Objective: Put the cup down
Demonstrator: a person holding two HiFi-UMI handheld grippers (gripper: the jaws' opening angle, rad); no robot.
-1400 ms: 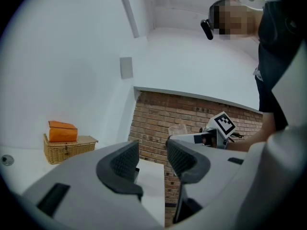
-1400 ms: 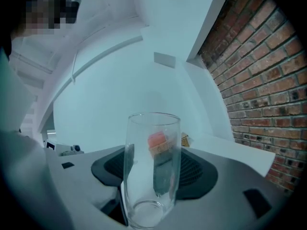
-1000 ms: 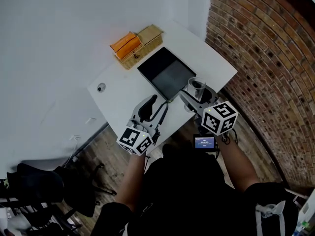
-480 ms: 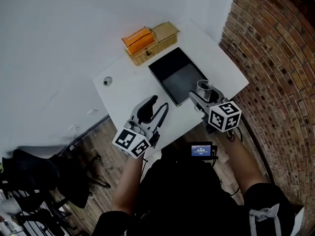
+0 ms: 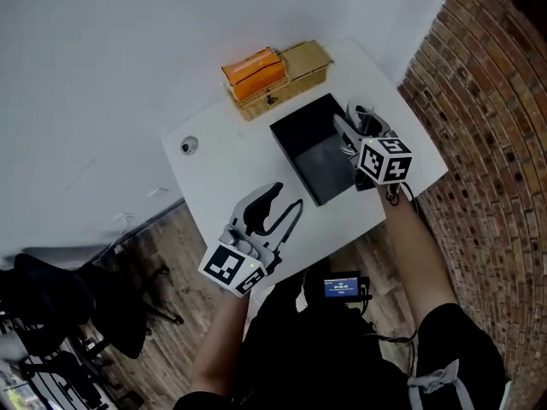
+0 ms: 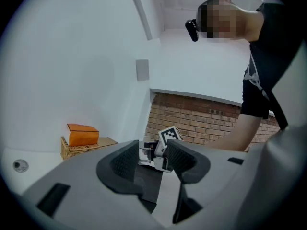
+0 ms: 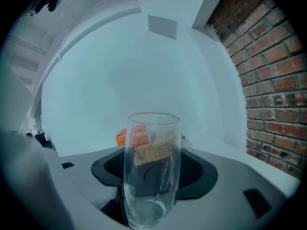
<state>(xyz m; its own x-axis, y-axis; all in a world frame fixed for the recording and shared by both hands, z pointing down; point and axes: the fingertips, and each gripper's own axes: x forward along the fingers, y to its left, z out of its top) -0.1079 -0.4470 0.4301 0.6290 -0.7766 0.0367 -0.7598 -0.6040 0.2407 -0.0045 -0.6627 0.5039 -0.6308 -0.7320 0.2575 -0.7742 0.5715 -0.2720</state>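
A clear glass cup point(image 7: 151, 169) stands upright between the black pads of my right gripper point(image 7: 153, 174), which is shut on it. In the head view that right gripper point(image 5: 359, 125) holds the cup point(image 5: 366, 116) over the right edge of the black tray point(image 5: 316, 148) on the white table point(image 5: 231, 165). My left gripper point(image 5: 278, 207) hangs open near the table's front edge, nothing between its fingers. From the left gripper view the open left gripper point(image 6: 148, 162) looks toward the right gripper's marker cube point(image 6: 169, 135) and the tray point(image 6: 146, 181).
A wicker basket point(image 5: 282, 79) with an orange box point(image 5: 254, 71) stands at the back of the table, also the orange box point(image 6: 82, 134) in the left gripper view. A small round fitting point(image 5: 189, 145) sits at the table's left. A brick wall point(image 5: 496, 126) runs along the right.
My right gripper has carried the cup away from the table's front edge, further back to the tray's right side. The left gripper drifted slightly along the front edge.
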